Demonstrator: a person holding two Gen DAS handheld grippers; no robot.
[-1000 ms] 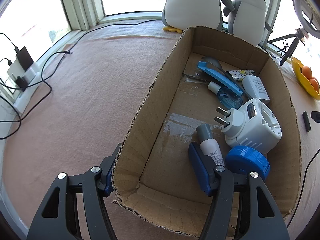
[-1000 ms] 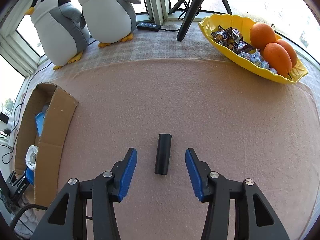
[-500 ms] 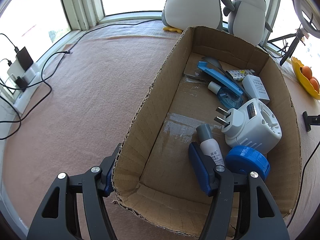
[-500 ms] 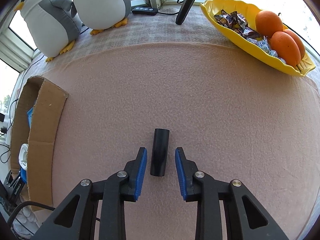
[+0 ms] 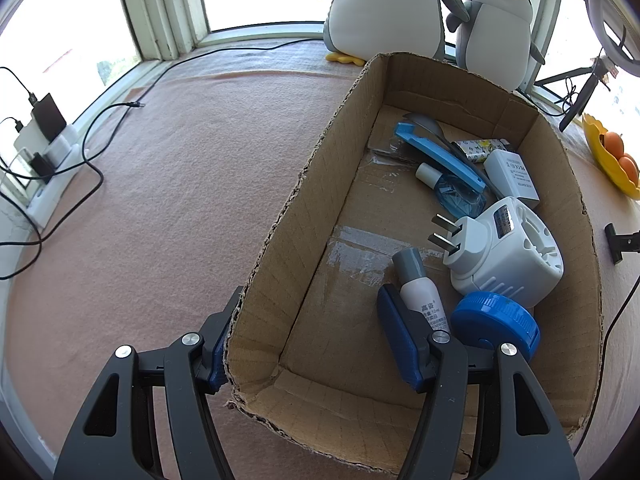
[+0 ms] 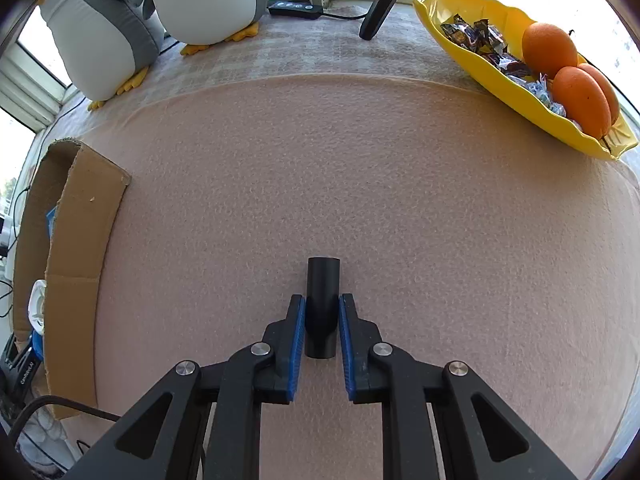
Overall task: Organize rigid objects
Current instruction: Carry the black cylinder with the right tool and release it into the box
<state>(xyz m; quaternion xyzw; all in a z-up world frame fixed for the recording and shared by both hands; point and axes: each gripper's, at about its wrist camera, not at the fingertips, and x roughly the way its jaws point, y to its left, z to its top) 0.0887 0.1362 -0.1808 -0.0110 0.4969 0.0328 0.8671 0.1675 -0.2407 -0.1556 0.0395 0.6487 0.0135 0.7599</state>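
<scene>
Each wrist camera peers closely down past its jaws, left slanting into the open brown cardboard box [image 5: 460, 92], right straight onto the pink felt surface [image 6: 360, 184], both sharing that box [image 6: 76, 264].

Each hand-held gripper, left [image 5: 312, 336] and right [image 6: 322, 330], has black triangular-cutout arms, silver round screws and blue ribbed pads [image 6: 297, 344].

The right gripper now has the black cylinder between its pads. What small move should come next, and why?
Probably a short lift straight up. The right gripper has just been closing, and its blue pads now press on both sides of the black cylinder, which lies on the pink cloth. The cardboard box stands to the side, so the cylinder must clear its wall.
</scene>
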